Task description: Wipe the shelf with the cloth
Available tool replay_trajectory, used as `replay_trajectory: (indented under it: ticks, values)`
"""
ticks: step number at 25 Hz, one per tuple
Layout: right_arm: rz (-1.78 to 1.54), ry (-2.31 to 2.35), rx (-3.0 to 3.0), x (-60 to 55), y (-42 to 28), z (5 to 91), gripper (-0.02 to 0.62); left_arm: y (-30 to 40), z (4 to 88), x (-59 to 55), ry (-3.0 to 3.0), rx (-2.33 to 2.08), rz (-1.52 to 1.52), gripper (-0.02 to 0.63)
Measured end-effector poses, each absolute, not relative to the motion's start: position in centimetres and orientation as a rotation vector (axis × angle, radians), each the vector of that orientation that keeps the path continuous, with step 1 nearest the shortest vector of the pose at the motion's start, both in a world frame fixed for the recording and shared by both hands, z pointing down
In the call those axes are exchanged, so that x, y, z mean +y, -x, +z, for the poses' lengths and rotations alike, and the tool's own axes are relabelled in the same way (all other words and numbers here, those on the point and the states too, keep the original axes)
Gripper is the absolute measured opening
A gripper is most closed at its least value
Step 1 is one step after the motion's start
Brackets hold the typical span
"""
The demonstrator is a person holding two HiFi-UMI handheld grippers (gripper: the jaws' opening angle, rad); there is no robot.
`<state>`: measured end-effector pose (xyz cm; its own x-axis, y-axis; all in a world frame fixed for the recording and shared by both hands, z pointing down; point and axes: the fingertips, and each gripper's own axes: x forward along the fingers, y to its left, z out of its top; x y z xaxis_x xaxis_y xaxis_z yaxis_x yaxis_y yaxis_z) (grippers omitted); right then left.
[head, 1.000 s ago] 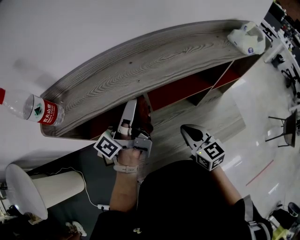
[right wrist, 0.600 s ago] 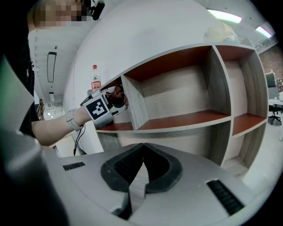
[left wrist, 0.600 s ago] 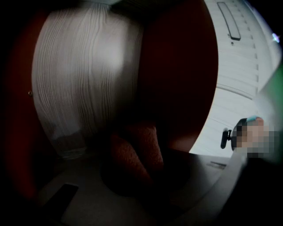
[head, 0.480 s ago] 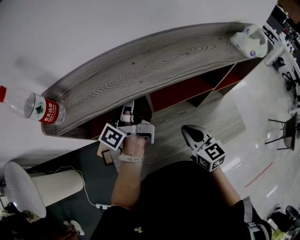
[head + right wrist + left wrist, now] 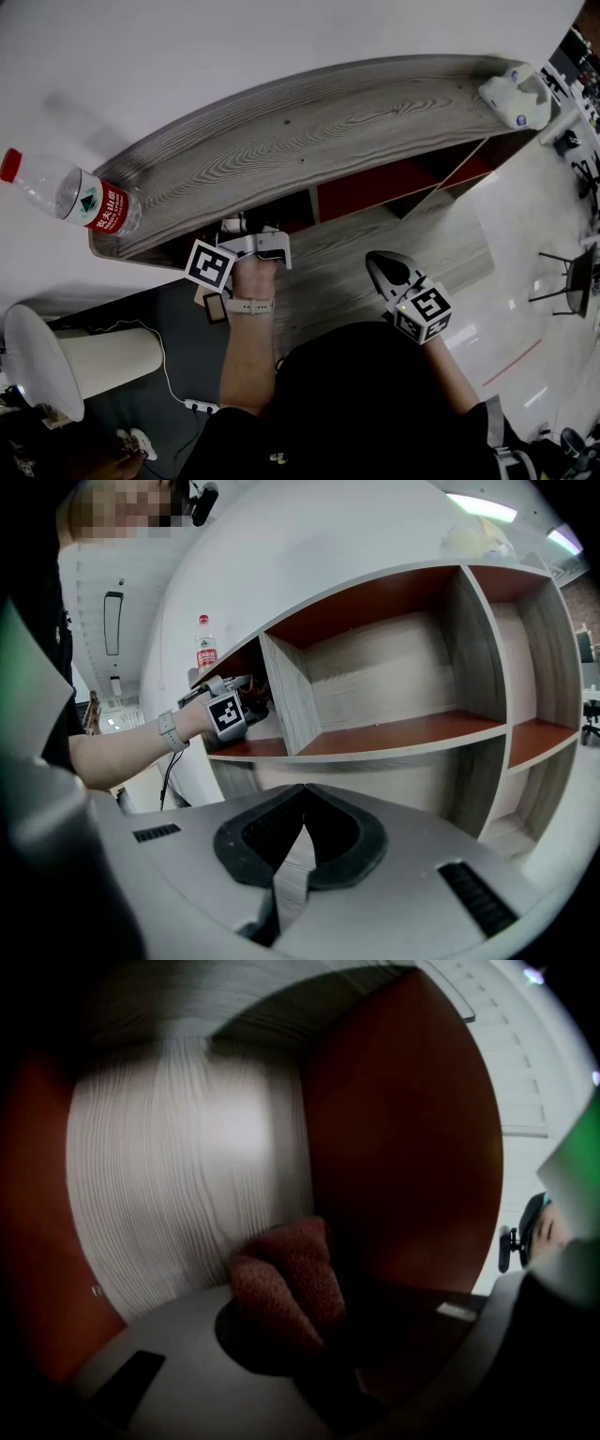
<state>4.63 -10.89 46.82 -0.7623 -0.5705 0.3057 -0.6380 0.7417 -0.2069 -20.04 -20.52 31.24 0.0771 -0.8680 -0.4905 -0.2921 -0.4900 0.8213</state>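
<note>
The shelf (image 5: 300, 141) has a grey wood-grain top and red-brown compartments (image 5: 403, 733). My left gripper (image 5: 242, 228) reaches under the top into the leftmost compartment; the right gripper view shows it there too (image 5: 230, 710). It is shut on a bunched reddish-brown cloth (image 5: 286, 1283), which is held near the compartment's pale back wall (image 5: 178, 1176) and its red side wall (image 5: 403, 1147). My right gripper (image 5: 380, 265) hangs back in front of the shelf, shut with nothing in it (image 5: 302, 813).
A water bottle with a red label (image 5: 75, 197) lies at the left end of the shelf top. A white object (image 5: 516, 94) sits at the right end. A white cylinder (image 5: 84, 361) and a power cable (image 5: 202, 406) are on the floor at left.
My left gripper has moved left and deeper under the shelf top with the cloth; its jaws are now mostly hidden in the head view. The right gripper has barely moved.
</note>
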Motion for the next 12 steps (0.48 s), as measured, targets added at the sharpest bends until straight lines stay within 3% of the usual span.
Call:
replay_trajectory:
  ticks: [12]
  values:
    - [0.446,-0.755,-2.771,-10.7,0.5,46.7,-0.003,30.4,32.1,-15.0,-1.659,-1.435,-1.579,0.069]
